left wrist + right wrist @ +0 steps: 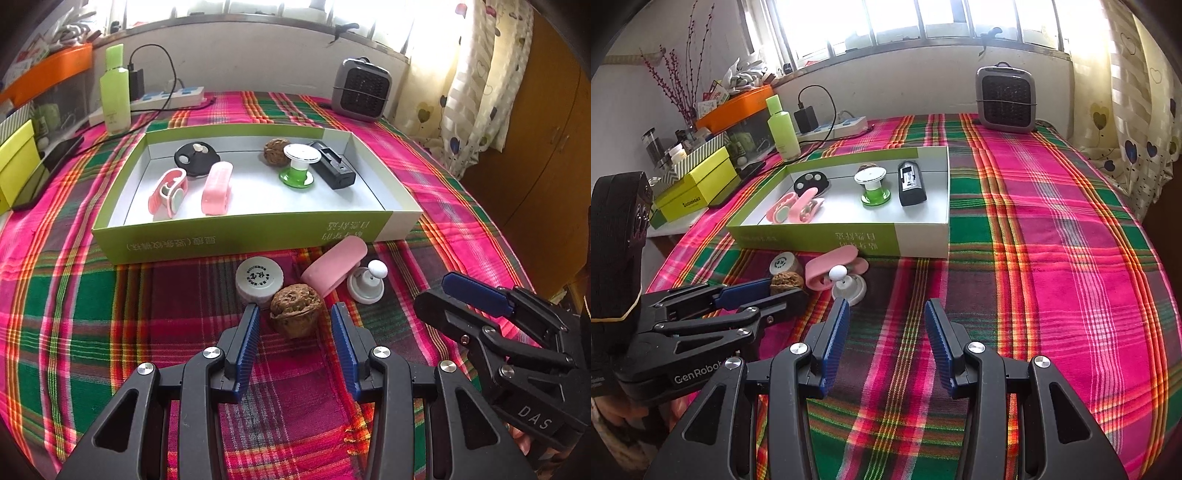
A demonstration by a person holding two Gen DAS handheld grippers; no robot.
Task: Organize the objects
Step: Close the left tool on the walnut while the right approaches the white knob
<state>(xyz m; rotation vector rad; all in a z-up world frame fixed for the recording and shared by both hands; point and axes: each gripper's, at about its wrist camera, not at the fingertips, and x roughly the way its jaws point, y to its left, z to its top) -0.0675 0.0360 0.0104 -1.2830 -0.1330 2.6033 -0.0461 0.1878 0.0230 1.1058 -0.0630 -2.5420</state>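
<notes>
Plaid cloth covers the tabletop. Ahead of both tools, the green box (255, 232) holds six items already. Four wait outside. The left tool (295, 314), jaws wide, brackets a walnut (294, 309); the right tool (886, 310) gapes empty.

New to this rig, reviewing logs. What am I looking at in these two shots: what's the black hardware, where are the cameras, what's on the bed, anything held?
No robot arm: a person carries two handheld grippers, each with a fisheye camera looking along its blue-padded fingers. One picture is from the left gripper, the other from the right gripper; each also shows its partner at the edge. On the plaid cloth sits a green-and-white box already holding small items. Outside it lie a walnut, a white round jar, a pink clip and a white knob. The left gripper is open around the walnut, not gripping; the right is open and empty.
</notes>
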